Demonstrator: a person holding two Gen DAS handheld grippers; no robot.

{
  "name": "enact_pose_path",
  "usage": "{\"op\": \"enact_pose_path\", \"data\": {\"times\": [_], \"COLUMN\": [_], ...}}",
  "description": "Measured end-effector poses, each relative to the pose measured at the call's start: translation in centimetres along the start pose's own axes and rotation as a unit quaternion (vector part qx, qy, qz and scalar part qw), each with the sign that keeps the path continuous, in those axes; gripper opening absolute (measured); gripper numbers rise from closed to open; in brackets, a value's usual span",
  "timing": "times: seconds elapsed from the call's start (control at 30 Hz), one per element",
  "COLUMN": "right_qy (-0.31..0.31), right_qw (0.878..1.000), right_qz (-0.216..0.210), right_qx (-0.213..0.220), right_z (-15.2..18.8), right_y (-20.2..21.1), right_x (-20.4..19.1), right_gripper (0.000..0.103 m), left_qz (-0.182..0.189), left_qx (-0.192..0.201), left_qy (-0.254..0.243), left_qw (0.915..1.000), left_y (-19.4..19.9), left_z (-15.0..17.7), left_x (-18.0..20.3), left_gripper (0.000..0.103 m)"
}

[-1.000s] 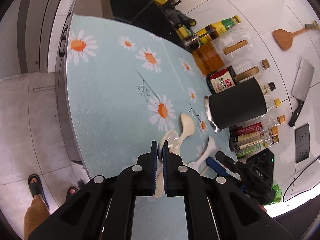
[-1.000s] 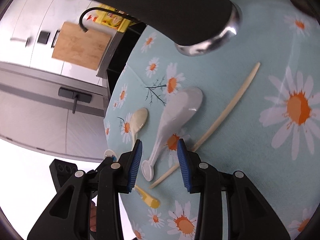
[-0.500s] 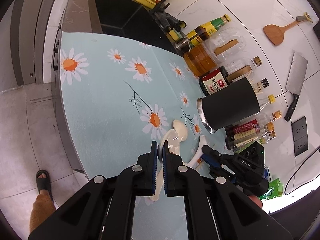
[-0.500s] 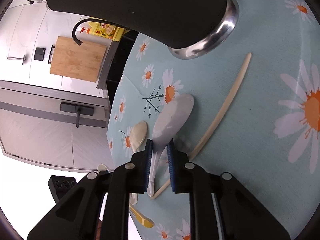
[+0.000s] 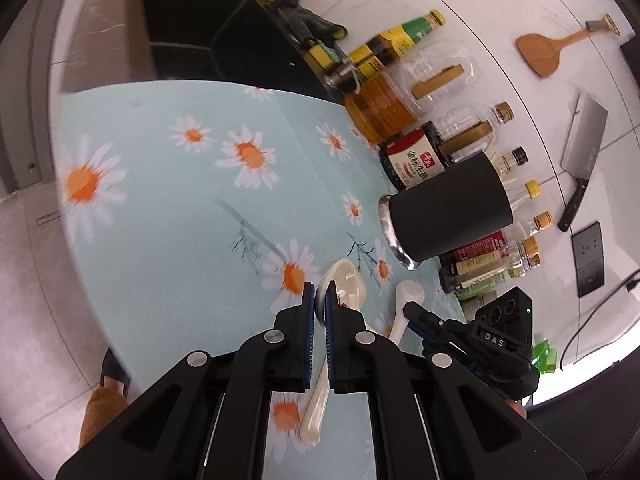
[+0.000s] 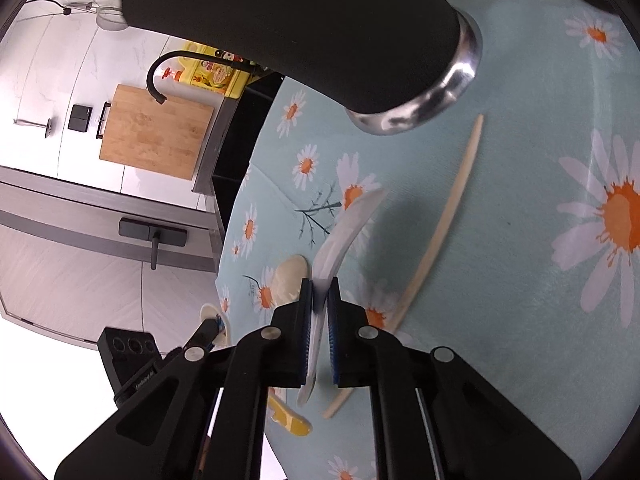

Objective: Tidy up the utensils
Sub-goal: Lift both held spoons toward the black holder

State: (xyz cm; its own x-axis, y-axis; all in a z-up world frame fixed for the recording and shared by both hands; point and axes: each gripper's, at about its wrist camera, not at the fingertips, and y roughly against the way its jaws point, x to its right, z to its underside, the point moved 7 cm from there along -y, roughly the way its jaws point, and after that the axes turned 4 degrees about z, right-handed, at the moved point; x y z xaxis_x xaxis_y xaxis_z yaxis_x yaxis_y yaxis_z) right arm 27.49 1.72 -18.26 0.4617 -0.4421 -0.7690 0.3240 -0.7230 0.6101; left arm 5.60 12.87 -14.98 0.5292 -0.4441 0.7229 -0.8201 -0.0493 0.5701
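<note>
Daisy-print blue tablecloth (image 5: 168, 216): both grippers, left gripper (image 5: 319, 312) and right gripper (image 6: 319, 300), each pinch a glossy white spoon; thin edge-on grips could slip.

Your left tool (image 5: 320, 300) hides the middle of the white spoon (image 5: 344, 280) it grips. In the right wrist view, the black holder (image 6: 300, 20) runs off the top edge, its mouth unseen, and the yellow utensil (image 6: 294, 422) is half hidden behind the right tool (image 6: 320, 292).
</note>
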Motion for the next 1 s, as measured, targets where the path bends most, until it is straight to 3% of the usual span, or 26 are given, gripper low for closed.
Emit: {"op": "enact_pose_path", "data": {"times": [0.23, 0.47, 0.67, 0.83, 1.0], "right_qy": [0.029, 0.034, 0.074, 0.118, 0.154], "right_qw": [0.997, 0.991, 0.977, 0.959, 0.942], "right_qz": [0.041, 0.083, 0.138, 0.185, 0.215], "right_qx": [0.055, 0.103, 0.147, 0.180, 0.208], "right_z": [-0.4, -0.4, -0.2, 0.1, 0.2], "right_y": [1.8, 2.4, 3.7, 4.9, 6.3], "right_x": [-2.5, -3.8, -5.8, -7.9, -10.0], "right_gripper": [0.005, 0.005, 0.005, 0.005, 0.005], "left_qz": [0.029, 0.056, 0.077, 0.103, 0.113], "left_qx": [-0.059, -0.094, -0.100, -0.112, -0.104], "left_qy": [-0.081, -0.186, -0.283, -0.325, -0.383], "left_qw": [0.9946, 0.9764, 0.9507, 0.9335, 0.9111], "left_y": [-1.9, -3.7, -4.3, -4.4, -4.1], "left_z": [-3.1, -6.2, -7.9, -8.6, -9.3], "left_x": [1.8, 4.9, 7.8, 9.8, 12.5], "left_gripper": [0.004, 0.004, 0.004, 0.004, 0.004]}}
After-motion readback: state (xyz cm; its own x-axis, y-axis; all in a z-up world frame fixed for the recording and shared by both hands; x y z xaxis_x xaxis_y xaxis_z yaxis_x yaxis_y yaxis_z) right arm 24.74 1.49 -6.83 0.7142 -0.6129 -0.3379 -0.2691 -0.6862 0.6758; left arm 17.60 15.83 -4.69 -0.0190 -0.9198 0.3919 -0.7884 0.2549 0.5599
